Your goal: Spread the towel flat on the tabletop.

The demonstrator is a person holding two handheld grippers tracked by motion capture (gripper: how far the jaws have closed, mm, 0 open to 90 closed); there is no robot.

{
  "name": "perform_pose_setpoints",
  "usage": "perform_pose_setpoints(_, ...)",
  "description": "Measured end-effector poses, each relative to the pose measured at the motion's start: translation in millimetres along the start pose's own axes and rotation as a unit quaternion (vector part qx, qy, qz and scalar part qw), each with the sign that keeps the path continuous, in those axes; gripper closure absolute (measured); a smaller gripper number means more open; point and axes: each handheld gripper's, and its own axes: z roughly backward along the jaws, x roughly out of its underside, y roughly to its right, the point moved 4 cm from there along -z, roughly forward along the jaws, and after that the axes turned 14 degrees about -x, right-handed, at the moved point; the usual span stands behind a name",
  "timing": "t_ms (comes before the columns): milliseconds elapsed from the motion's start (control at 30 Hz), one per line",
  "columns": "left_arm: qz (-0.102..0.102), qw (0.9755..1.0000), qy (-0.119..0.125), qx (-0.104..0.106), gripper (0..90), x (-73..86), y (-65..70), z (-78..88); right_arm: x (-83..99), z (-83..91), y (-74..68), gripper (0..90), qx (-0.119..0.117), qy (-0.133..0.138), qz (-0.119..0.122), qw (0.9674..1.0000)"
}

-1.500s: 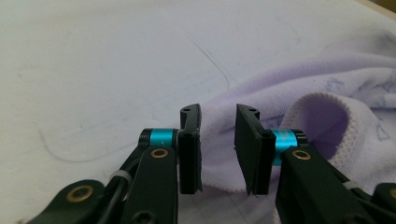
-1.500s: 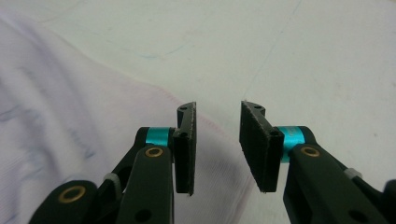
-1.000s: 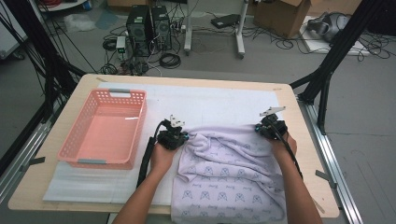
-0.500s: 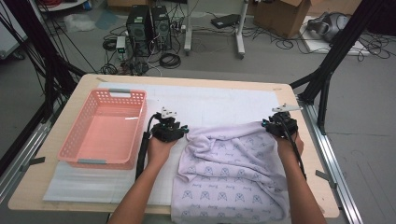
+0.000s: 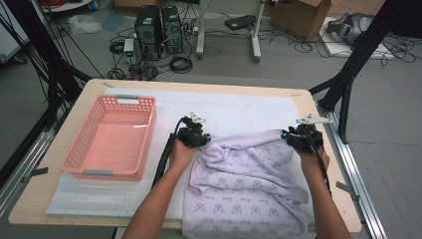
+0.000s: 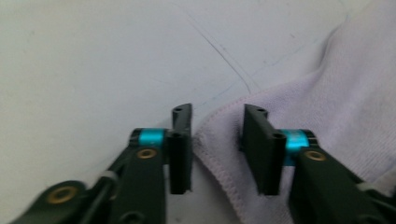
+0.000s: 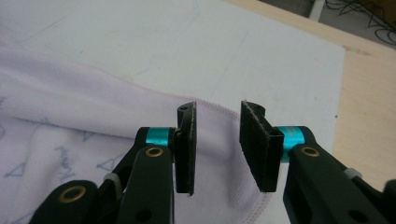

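Both hands are sliding outward along the towel (image 5: 244,184); left gripper (image 6: 217,140) and right gripper (image 7: 217,135) seemingly straddling its hem, jaws parted, smoothing.

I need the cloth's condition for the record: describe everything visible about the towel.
The towel is pale lilac terry-like cloth, printed with small blue emblems and stitched along its hem. It lies rumpled, folds near its far edge, on the white mat, its near end reaching the table's front edge. Both grippers stand open, a far corner between each one's jaws: left gripper, right gripper.
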Motion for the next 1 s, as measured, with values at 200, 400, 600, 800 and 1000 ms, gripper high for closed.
perform_pose_setpoints(200, 0.057, 0.9968, 0.009, -0.056, 86.3, -5.0, -35.4, -3.5, 12.1, -11.3, -1.0, 61.9, -0.021, -0.009, -0.008, 0.9997)
perform_pose_setpoints(400, 0.143, 0.9864, 0.024, -0.077, 84.2, -1.2, -79.2, 1.7, 17.1, -27.0, -2.2, 56.6, -0.049, -0.017, -0.019, 0.9985)
perform_pose_setpoints(600, 0.145, 0.9884, 0.032, -0.033, 54.4, -5.0, -63.7, 9.6, 23.1, -49.6, -2.9, 49.3, -0.067, -0.041, -0.032, 0.9964)
perform_pose_setpoints(800, 0.138, 0.9896, 0.032, -0.021, 49.4, -5.7, -57.1, 17.5, 15.2, -61.7, -2.9, 60.5, -0.069, -0.048, -0.019, 0.9963)
perform_pose_setpoints(1000, 0.128, 0.9915, 0.02, -0.01, 47.4, -6.6, -49.7, 25.4, -6.3, -75.6, 4.9, 85.0, -0.031, -0.095, 0.029, 0.9945)
